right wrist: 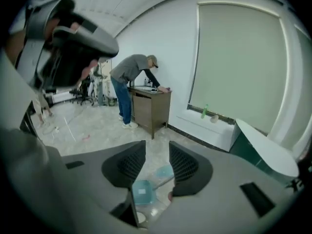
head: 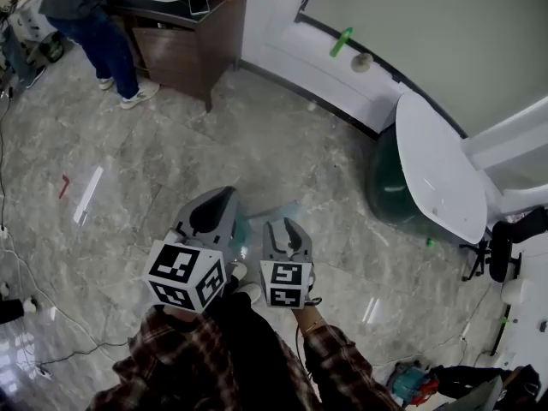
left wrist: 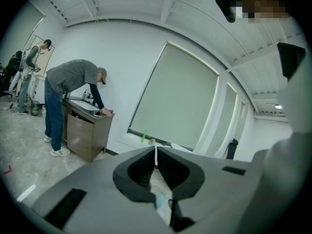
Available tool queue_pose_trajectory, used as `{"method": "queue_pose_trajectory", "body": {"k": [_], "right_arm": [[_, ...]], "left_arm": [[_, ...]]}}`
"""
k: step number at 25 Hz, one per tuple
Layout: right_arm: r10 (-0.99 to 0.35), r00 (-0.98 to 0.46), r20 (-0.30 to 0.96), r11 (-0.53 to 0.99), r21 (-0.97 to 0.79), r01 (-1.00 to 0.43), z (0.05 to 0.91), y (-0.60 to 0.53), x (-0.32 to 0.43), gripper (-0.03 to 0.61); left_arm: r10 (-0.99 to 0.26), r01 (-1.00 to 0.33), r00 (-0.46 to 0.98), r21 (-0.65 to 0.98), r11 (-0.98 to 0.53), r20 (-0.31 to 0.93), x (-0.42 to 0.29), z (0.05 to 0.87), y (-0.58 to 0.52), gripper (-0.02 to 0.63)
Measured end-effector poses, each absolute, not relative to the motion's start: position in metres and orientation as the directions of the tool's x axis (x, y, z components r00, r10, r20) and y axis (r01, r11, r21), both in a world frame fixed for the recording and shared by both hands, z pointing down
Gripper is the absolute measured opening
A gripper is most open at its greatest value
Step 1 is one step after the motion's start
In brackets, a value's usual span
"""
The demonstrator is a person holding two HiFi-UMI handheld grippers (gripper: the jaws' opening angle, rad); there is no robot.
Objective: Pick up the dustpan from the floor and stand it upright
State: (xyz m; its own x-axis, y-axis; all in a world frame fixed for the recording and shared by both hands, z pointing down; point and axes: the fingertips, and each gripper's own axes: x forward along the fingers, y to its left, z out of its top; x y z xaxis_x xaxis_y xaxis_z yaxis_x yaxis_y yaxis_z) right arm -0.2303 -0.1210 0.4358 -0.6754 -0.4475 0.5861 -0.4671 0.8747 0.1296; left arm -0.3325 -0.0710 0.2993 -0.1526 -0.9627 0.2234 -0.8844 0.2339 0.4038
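Observation:
The dustpan (head: 244, 228) is pale teal and lies flat on the marble floor, far below both grippers, with its handle running up to the right. The right gripper view shows the dustpan (right wrist: 144, 191) between and beneath the jaws. My left gripper (head: 221, 202) is held near my chest with its jaws together and nothing between them. In its own view the left gripper (left wrist: 156, 157) shows only a sliver of teal under the closed tips. To its right, my right gripper (head: 285, 229) is open and empty; its own view shows the right gripper (right wrist: 157, 152) with its jaws well apart.
A person (head: 86, 11) bends over a brown sink cabinet (head: 184, 45) at the far left. A white tabletop (head: 437, 165) and a dark green object (head: 390, 187) stand at the right wall. Cables (head: 34, 306) and a red item (head: 64, 185) lie on the floor at left.

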Motion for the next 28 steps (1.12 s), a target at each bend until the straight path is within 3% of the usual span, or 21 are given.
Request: {"method": "queue_pose_trajectory", "body": {"k": [5,10,11,12,13,20,28], "right_arm": [[-0.490,-0.731,0.474,0.830,-0.003,-0.558,0.341,-0.155,-0.215,0.158],[-0.594,-0.729,0.340,0.775,-0.003,-0.632,0.260,-0.184,-0.158,0.143],[-0.628,-0.712,0.313,0.754,0.020,-0.656,0.247,-0.190,-0.142,0.122],[-0.664,-0.691,0.287,0.729,0.043,-0.683,0.236,-0.196,-0.127,0.057],[-0.693,-0.670,0.267,0.706,0.059,-0.706,0.228,-0.201,-0.111,0.015],[-0.733,-0.644,0.220,0.648,-0.062,-0.759,0.214,-0.193,-0.022,0.011],[-0.744,-0.626,0.233,0.610,-0.144,-0.779,0.220,-0.183,0.015,0.011]], "left_arm": [[-0.985,-0.914,-0.042,0.392,0.105,0.166,-0.300,0.250,-0.100,0.021],[-0.988,-0.932,0.116,0.354,-0.074,0.099,-0.234,0.202,-0.138,0.022],[-0.985,-0.932,0.150,0.346,-0.111,0.089,-0.218,0.194,-0.146,0.021],[-0.979,-0.930,0.186,0.337,-0.149,0.080,-0.202,0.187,-0.153,0.021],[-0.972,-0.926,0.221,0.328,-0.186,0.073,-0.186,0.181,-0.159,0.021],[-0.908,-0.872,0.414,0.320,-0.372,0.073,-0.085,0.183,-0.175,0.021],[-0.871,-0.850,0.478,0.309,-0.428,0.110,-0.053,0.199,-0.177,0.023]]}}
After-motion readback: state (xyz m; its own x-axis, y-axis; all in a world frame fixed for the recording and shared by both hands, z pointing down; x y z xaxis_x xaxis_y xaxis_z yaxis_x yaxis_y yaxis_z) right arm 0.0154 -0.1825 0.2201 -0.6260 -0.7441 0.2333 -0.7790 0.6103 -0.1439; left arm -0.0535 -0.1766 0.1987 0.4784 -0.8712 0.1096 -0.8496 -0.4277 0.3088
